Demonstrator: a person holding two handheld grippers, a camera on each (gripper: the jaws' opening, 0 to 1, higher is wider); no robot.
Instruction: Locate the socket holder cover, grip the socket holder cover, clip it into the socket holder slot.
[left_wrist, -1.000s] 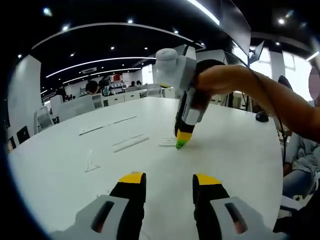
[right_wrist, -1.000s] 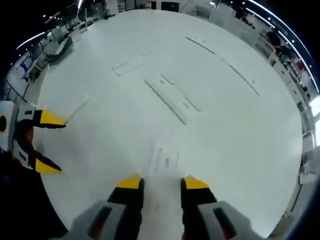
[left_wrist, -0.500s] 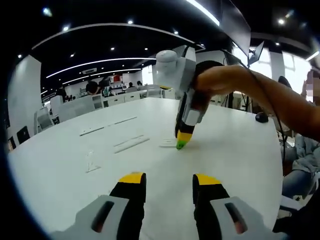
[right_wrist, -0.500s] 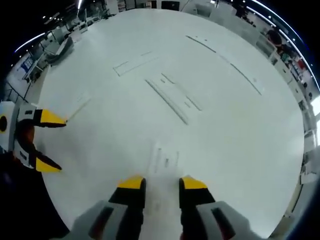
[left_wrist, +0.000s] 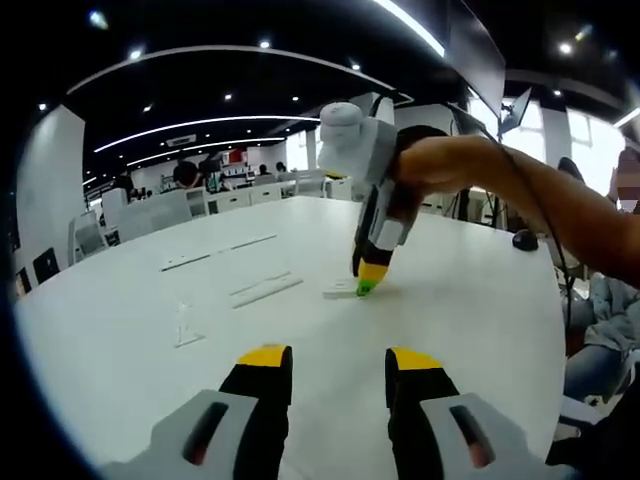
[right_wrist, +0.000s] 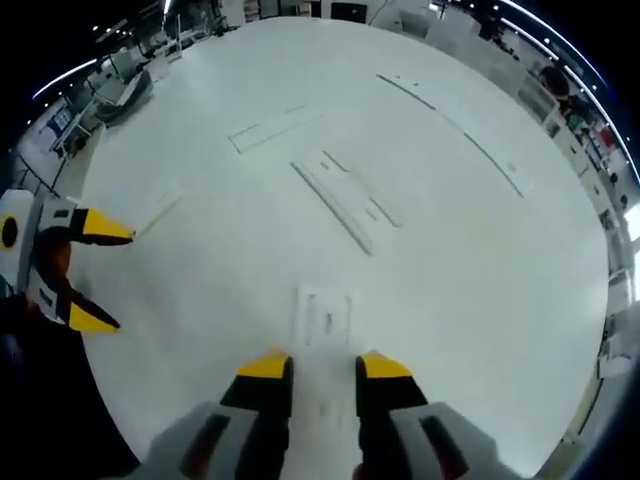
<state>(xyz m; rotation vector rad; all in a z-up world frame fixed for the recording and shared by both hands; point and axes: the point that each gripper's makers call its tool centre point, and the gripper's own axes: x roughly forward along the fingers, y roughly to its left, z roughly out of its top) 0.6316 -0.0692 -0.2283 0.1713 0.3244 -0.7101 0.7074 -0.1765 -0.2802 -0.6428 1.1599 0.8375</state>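
Risk-wise, right gripper (right_wrist: 312, 367) hangs jaws apart over the flat white socket holder cover (right_wrist: 325, 317) on the table (right_wrist: 480, 290), left gripper (left_wrist: 327, 360) open and idle: closing from this steep angle could skid the thin plate away.
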